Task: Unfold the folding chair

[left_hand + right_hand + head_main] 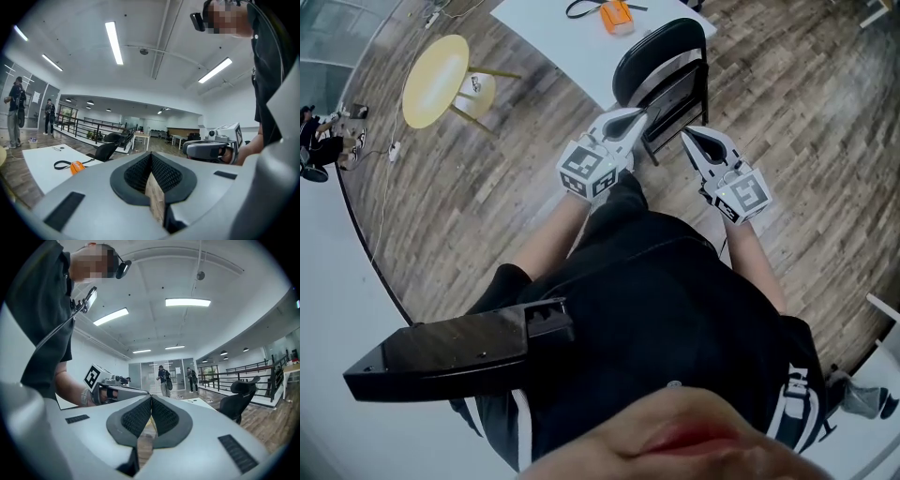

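In the head view the black folding chair (pixel 661 70) stands upright on the wooden floor beside a white table (pixel 553 37); its seat looks folded flat against the back. My left gripper (pixel 635 116) points at the chair's near left side, its tip close to the frame, and whether it touches I cannot tell. My right gripper (pixel 686 136) is just short of the chair's right side. Both are shut with nothing between the jaws, as the left gripper view (pixel 151 155) and right gripper view (pixel 151 398) show. Neither gripper view shows the folding chair.
An orange object (pixel 616 17) with a black strap lies on the white table. A yellow round stool (pixel 436 80) stands to the left. A black office chair (pixel 236 401) and railings are farther off. People stand in the distance (pixel 164 378). A black device (pixel 450 352) hangs at my chest.
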`<state>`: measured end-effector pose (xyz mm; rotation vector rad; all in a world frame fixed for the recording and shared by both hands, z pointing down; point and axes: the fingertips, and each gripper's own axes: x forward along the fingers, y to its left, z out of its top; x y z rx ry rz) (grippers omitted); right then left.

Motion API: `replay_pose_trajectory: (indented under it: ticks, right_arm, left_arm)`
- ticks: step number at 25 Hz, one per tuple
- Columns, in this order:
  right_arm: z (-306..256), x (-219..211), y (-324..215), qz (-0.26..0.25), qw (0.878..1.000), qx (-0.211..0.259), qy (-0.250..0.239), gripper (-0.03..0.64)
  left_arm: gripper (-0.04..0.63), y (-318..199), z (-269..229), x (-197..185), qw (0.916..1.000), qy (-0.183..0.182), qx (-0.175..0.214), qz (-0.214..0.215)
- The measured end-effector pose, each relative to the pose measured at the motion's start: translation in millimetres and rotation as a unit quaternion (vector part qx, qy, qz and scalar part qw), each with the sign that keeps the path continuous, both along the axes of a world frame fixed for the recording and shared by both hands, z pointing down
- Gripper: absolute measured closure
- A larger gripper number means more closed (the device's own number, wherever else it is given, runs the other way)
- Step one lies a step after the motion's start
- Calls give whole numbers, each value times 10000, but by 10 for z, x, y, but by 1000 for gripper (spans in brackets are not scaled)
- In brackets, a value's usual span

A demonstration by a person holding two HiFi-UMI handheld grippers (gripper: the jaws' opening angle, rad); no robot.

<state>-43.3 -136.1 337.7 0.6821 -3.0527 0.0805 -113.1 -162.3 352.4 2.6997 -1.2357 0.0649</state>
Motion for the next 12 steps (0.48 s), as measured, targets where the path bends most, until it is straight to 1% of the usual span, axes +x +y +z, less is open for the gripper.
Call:
replay_pose_trajectory:
  ticks: [6, 10, 12]
  right_arm:
    - [22, -228, -479, 458, 9988, -111, 105, 609]
    - [60, -435, -938, 792, 9965, -242, 103, 609]
    - [76, -503, -1136, 969, 9948, -302, 65, 609]
  left_arm:
    - [591, -791, 143, -274, 9993, -84, -104, 358]
    - [591, -1434, 335, -493, 9974, -215, -340, 593]
    - [591, -1697, 474, -548, 9954, -320, -544, 715]
